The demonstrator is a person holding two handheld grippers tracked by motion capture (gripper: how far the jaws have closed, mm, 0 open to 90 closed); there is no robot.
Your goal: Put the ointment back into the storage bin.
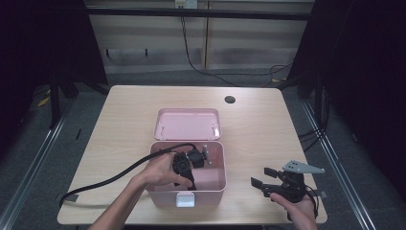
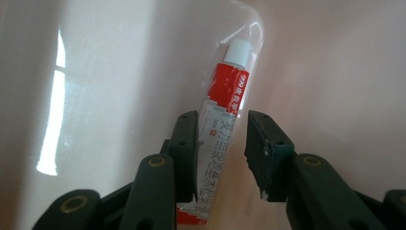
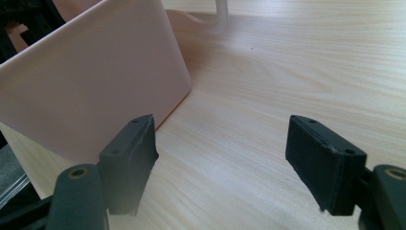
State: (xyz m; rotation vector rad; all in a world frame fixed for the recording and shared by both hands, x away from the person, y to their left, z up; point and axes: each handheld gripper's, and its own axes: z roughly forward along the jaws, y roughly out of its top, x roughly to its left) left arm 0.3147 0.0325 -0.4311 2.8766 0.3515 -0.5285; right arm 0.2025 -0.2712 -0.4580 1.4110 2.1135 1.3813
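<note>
The left gripper [image 1: 189,163] reaches down into the pink box [image 1: 215,184] near the surface's front edge. Its jaws are apart, with a red and white tube [image 2: 225,120] loose between them. The right gripper [image 1: 268,184] rests by the front right corner, jaws wide and bare.

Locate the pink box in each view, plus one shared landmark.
High view: pink box at centre near the table's front edge, lid open behind it, left gripper reaching inside.
Left gripper view: its glossy inner wall forms the background behind a red and white tube.
Right gripper view: its outer wall at upper left.
Shared landmark: the box's pink wall.
</note>
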